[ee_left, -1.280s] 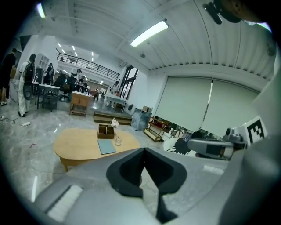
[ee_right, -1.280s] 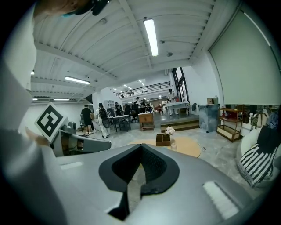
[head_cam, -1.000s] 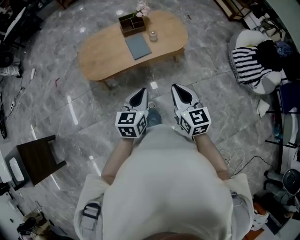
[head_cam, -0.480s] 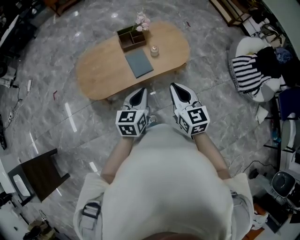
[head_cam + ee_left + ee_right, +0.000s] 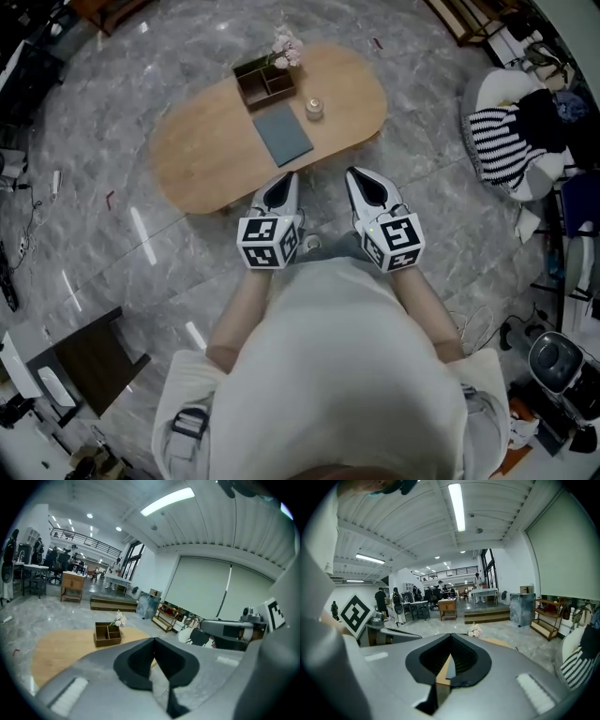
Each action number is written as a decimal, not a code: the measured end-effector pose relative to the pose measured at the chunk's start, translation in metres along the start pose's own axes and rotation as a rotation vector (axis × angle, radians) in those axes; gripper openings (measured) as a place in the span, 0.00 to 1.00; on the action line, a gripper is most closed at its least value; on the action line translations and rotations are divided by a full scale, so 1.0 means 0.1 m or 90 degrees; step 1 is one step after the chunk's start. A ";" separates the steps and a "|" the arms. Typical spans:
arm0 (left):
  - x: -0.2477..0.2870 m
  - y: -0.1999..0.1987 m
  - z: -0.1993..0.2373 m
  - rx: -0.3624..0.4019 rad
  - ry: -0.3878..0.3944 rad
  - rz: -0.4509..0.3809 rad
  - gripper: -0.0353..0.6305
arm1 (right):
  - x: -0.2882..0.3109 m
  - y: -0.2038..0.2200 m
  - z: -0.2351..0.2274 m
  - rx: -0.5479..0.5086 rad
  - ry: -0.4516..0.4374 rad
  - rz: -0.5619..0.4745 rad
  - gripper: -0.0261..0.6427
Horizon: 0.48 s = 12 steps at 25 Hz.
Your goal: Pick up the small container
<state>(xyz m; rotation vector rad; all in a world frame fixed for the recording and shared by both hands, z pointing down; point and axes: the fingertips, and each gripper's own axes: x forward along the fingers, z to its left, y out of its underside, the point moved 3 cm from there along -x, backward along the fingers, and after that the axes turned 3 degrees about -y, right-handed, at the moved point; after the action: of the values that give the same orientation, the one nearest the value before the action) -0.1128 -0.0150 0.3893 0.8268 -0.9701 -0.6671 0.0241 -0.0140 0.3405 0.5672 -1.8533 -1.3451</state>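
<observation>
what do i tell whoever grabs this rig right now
Left gripper: shut, empty.
Right gripper: shut, empty.
Both are held out in front of the person at the near edge of the oval wooden table, pointing toward it.
The small jar stands on the table, right of the divided wooden box and just beyond the grey pad, untouched.
Done: nothing picked up.
Left: open a gripper, reach over the table, close on the jar, lift.

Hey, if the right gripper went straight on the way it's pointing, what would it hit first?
Likely the table, near its front edge by the grey mat. Nothing shows between it and the right gripper, though depth is hard to judge.
</observation>
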 end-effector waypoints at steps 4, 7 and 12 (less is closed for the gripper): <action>0.19 0.05 0.09 -0.015 -0.004 0.012 0.06 | 0.06 0.08 -0.15 0.021 0.016 0.014 0.04; 0.36 0.13 0.13 -0.017 -0.008 0.023 0.06 | 0.14 0.17 -0.28 0.037 0.015 0.025 0.04; 0.70 0.25 0.22 -0.018 -0.016 0.042 0.06 | 0.41 0.30 -0.50 0.030 -0.007 0.049 0.04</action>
<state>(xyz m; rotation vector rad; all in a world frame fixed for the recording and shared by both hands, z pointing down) -0.0995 -0.0642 0.4482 0.7598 -1.0045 -0.6348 0.0405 -0.0635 0.3893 0.5078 -1.9007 -1.2595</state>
